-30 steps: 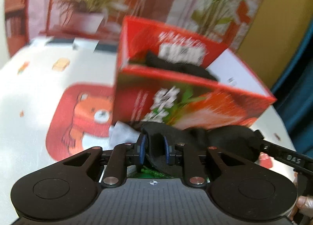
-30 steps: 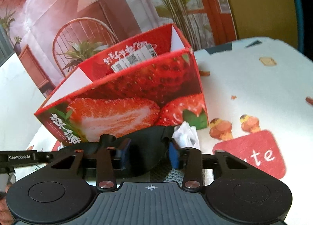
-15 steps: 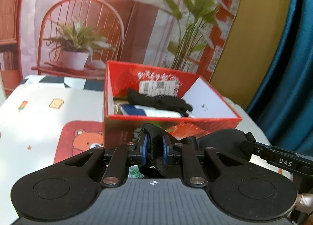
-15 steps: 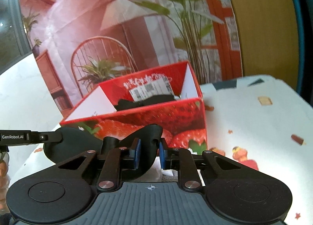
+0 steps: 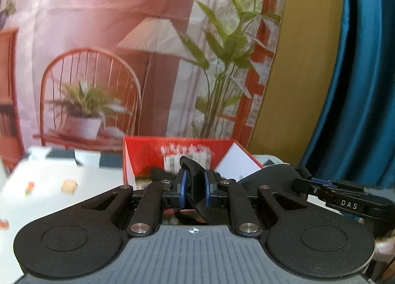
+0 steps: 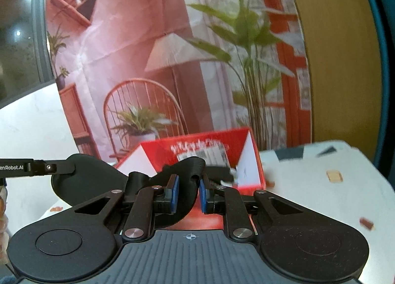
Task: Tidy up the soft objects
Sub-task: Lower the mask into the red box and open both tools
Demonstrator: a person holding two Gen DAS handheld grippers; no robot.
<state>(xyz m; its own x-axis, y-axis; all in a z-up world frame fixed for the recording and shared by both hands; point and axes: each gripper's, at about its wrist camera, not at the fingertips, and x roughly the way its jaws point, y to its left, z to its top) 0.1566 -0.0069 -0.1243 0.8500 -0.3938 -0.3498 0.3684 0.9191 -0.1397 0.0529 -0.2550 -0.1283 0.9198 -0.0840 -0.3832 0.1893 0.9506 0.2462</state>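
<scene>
A black soft cloth item (image 5: 193, 185) is pinched at one end by my left gripper (image 5: 193, 189), which is shut on it. My right gripper (image 6: 188, 191) is shut on its other end (image 6: 184, 185). Both hold it in the air in front of an open red strawberry-printed box (image 5: 172, 153), which also shows in the right wrist view (image 6: 222, 145). The box holds a dark item (image 5: 158, 172) and a white label. The right gripper's body (image 5: 271, 175) shows in the left wrist view, and the left gripper's body (image 6: 84, 180) in the right wrist view.
The table (image 5: 49, 185) has a white cloth with small printed pictures (image 6: 333, 175). Behind it hangs a printed backdrop with a chair, lamp and plants (image 5: 148, 61). A blue curtain (image 5: 365, 86) hangs at the right.
Both grippers have risen with the black item, from table level in front of the box to above its front rim. The right gripper closed on the item.
</scene>
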